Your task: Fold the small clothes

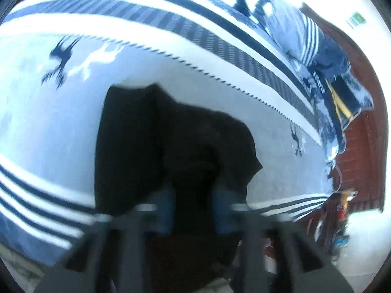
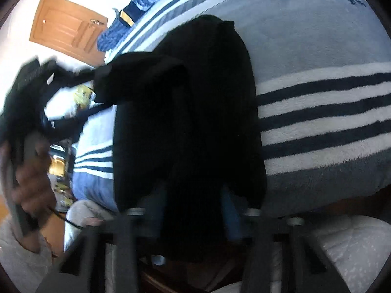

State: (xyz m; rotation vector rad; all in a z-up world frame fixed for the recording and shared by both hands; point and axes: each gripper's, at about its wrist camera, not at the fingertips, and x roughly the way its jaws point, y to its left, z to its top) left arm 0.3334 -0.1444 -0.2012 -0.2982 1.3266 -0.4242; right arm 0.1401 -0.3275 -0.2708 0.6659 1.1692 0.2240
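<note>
Black garment (image 2: 190, 112) pinched in my left gripper (image 1: 194, 216) and right gripper (image 2: 193, 219); mid-fold, next I lay it flat on the striped blanket (image 2: 317, 112).

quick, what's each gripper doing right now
Left gripper: black garment fills the gap between its blue pads, apparently shut on it.
Right gripper: the same, apparently shut on the garment's near edge.

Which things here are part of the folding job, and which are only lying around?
Part of the job:
- black garment, lying on the blanket
- left gripper, fabric between its fingers
- right gripper, fabric between its fingers

Only lying around:
- blue clothes pile at the far edge of the bed
- wooden door
</note>
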